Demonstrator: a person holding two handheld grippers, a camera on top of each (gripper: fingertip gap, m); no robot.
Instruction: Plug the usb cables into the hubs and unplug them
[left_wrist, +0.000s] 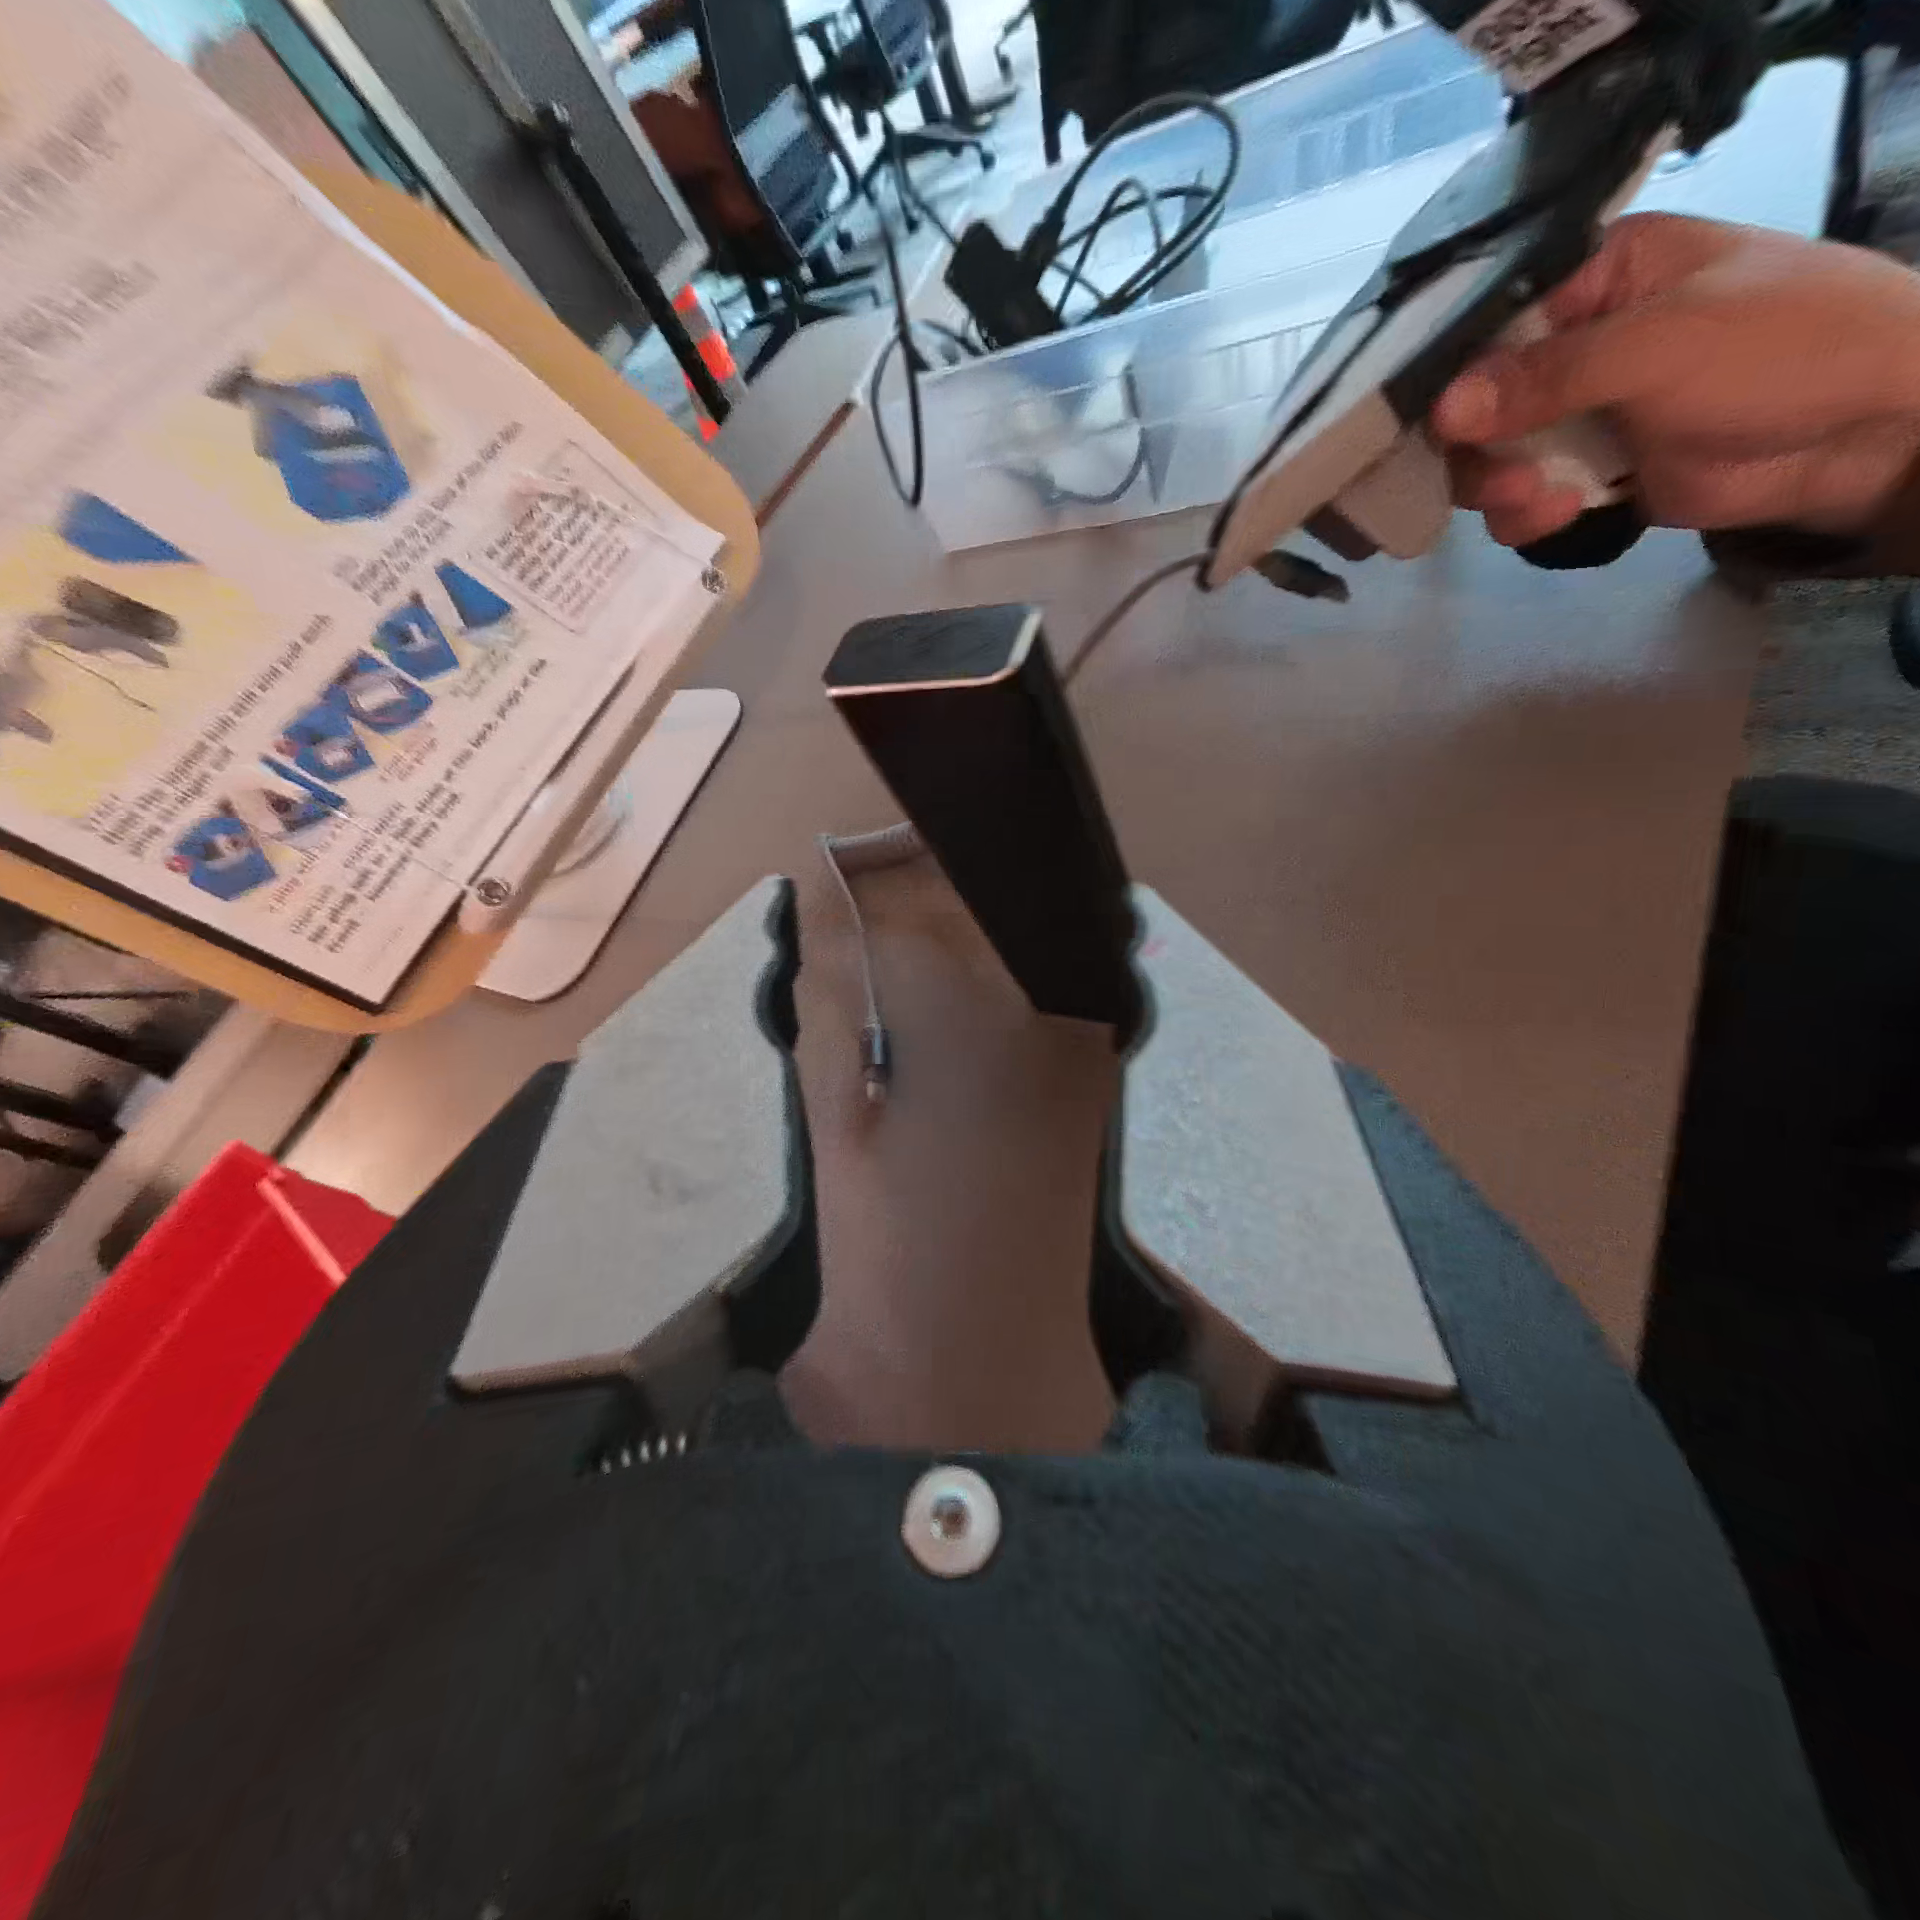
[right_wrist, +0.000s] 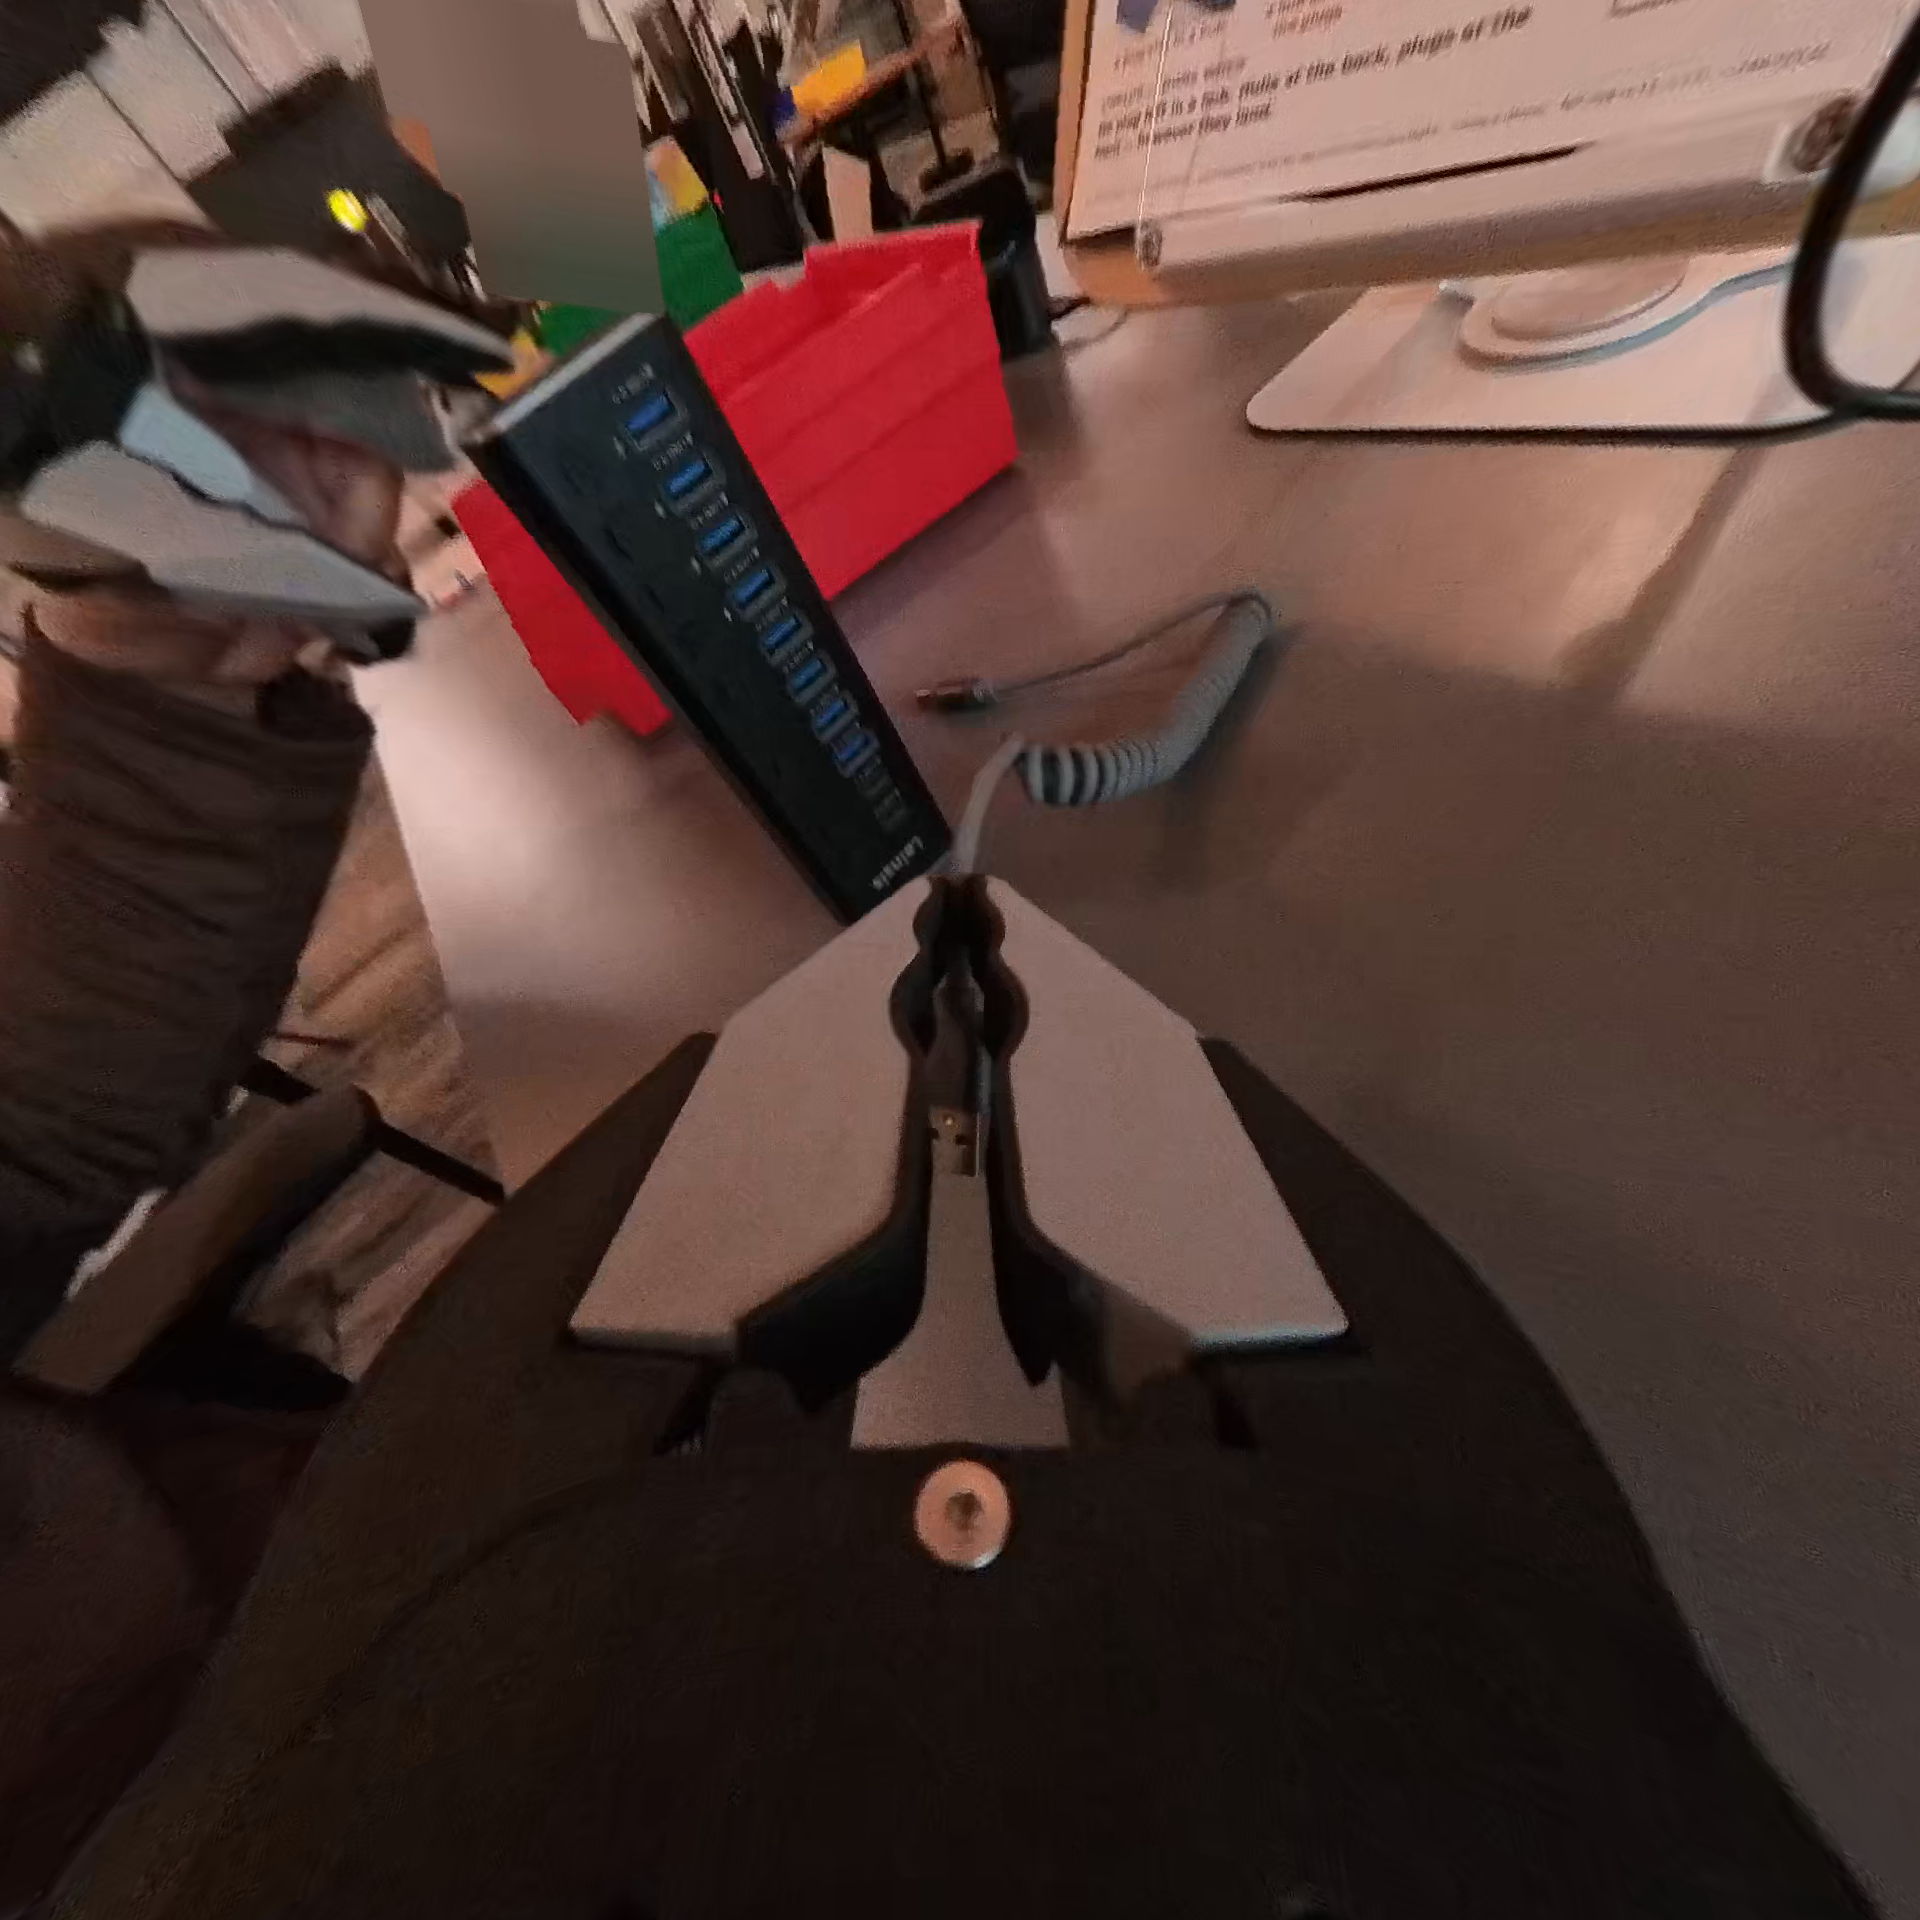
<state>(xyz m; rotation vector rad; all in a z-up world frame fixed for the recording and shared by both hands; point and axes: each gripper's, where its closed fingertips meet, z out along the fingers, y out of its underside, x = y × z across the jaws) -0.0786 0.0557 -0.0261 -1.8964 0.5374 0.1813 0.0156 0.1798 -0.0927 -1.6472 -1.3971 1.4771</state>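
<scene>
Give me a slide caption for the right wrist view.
Right gripper pinching a grey coiled USB cable beside a black multi-port hub.

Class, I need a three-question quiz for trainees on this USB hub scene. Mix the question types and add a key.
1. True or false: the right gripper is shut on a USB plug.
2. What colour are most ports on the black hub? A red, B blue, C green.
3. Fill in: the free end of the coiled cable lies on the ___.

Key: 1 true. 2 B. 3 table.
</scene>
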